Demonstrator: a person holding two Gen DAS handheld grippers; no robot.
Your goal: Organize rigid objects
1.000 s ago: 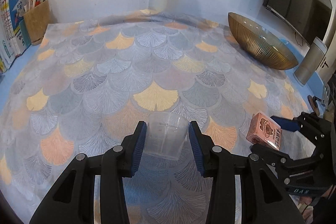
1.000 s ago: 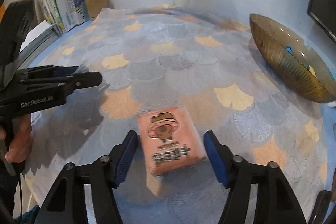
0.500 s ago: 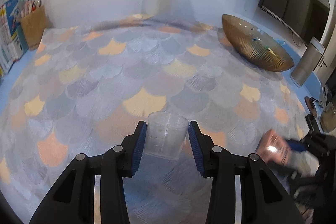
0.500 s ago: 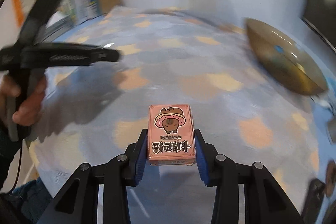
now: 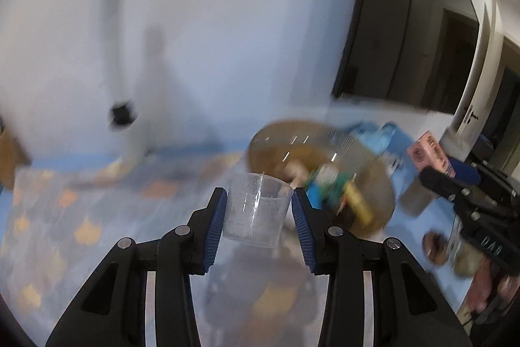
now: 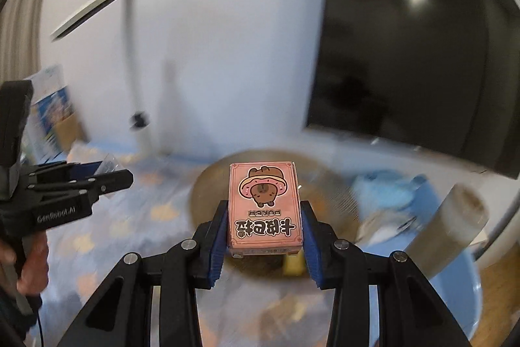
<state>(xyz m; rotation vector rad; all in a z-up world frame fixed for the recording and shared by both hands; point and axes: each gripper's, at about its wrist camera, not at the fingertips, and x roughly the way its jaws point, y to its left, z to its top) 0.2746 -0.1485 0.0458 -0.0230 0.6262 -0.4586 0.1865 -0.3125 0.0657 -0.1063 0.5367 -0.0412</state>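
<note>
My left gripper (image 5: 259,212) is shut on a clear plastic measuring cup (image 5: 255,210), held upright in the air above the patterned tablecloth (image 5: 48,217). My right gripper (image 6: 264,218) is shut on a pink card box (image 6: 265,210) with a cartoon bear on its lid. Both are lifted in front of the amber ribbed glass bowl (image 5: 373,171), which holds several small colourful items (image 5: 328,184). In the left wrist view the right gripper (image 5: 455,174) shows at the right edge with the pink box (image 5: 427,153). The left gripper (image 6: 107,174) shows at the left of the right wrist view, held by a hand (image 6: 29,262).
A dark screen (image 6: 406,60) hangs on the wall behind the bowl. A white lamp post (image 5: 122,86) stands at the table's back edge. A grey cylinder (image 6: 451,223) stands right of the bowl, and books with a brown box (image 6: 55,116) are at the back left.
The right gripper closed on the pink box and lifted it. Both grippers rose off the table and swung toward the amber bowl; the cup stayed gripped throughout.
</note>
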